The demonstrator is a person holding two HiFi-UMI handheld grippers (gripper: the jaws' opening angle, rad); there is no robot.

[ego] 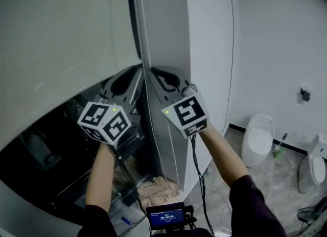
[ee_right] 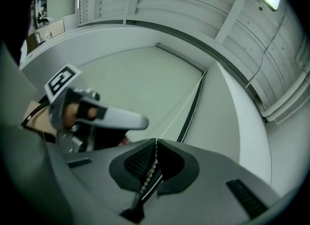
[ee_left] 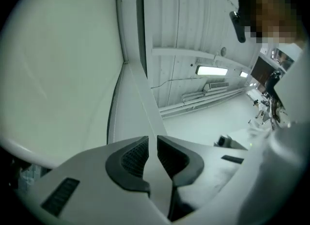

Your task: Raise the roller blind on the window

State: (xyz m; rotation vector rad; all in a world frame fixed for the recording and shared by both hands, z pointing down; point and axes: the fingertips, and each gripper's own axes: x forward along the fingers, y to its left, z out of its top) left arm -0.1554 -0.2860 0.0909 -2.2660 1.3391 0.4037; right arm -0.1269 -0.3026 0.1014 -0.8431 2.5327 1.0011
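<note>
The pale roller blind [ego: 61,42] hangs over the upper part of the window, with dark glass below its bottom edge. Its bead chain [ego: 145,37] runs straight down along the frame. My right gripper [ego: 153,72] is shut on the bead chain [ee_right: 181,110], whose beads pass between the pads [ee_right: 140,163]. My left gripper [ego: 139,75] sits just left of the chain at the same height. In the left gripper view its tips [ee_left: 152,139] are shut with only a thin slit, and no chain shows between them. The blind [ee_right: 135,83] fills the view ahead.
A white wall panel [ego: 204,52] stands right of the chain. Lower right are a white toilet [ego: 258,139], a green-handled brush [ego: 278,149] and another white fixture [ego: 317,162]. A crumpled cloth [ego: 158,187] lies below the window. A small screen device [ego: 166,215] is at my chest.
</note>
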